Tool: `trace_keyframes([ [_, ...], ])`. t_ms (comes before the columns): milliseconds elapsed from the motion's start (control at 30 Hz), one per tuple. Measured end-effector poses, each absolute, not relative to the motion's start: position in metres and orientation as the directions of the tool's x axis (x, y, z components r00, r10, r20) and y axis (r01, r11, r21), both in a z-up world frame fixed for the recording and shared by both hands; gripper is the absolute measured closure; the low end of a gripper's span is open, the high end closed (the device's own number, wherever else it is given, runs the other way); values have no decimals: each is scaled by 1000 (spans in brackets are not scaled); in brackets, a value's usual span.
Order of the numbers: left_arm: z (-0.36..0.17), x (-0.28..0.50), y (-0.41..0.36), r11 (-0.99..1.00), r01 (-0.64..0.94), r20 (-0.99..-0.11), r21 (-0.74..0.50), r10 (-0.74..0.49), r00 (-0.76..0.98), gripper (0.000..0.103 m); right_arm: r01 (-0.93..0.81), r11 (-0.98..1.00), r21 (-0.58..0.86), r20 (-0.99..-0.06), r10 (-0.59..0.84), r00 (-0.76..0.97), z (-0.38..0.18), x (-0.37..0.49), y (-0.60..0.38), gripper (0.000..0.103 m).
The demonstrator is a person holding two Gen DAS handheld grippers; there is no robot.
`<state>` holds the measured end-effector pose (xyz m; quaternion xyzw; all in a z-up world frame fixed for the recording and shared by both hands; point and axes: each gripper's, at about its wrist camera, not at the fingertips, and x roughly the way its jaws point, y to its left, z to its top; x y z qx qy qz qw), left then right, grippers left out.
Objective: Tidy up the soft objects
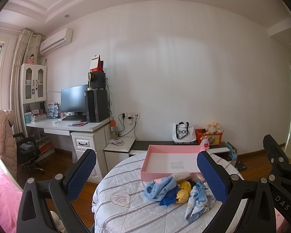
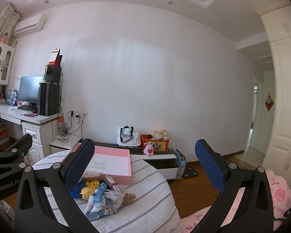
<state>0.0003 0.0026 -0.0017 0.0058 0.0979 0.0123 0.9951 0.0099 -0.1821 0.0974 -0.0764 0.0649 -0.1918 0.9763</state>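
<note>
Tray, pink, one, sits empty; soft items heaped just before it. Your left gripper and right gripper jaws gape wide, holding nothing.

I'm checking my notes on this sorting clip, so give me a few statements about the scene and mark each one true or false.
1. The pink box holds no soft items. True.
2. The left gripper is clamped on the yellow crochet piece. False: its jaws stand wide apart, holding nothing.
3. The pile of soft things lies on the striped quilt, in front of the box. True.
4. The right gripper is shut. False: it is open and empty.
5. The light blue fleece piece lies inside the box. False: it is in the pile outside it.
</note>
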Motion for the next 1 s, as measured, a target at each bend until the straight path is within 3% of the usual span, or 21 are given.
trace_keyframes([
  [300, -7, 11, 3, 999, -31, -238, 21, 35, 971, 0, 346, 920, -184, -138, -373, 918, 90, 21, -185, 0],
  [1000, -30, 71, 7, 998, -44, -450, 43, 59, 891, 0, 271, 936, -225, -370, -339, 865, 30, 79, -185, 0],
])
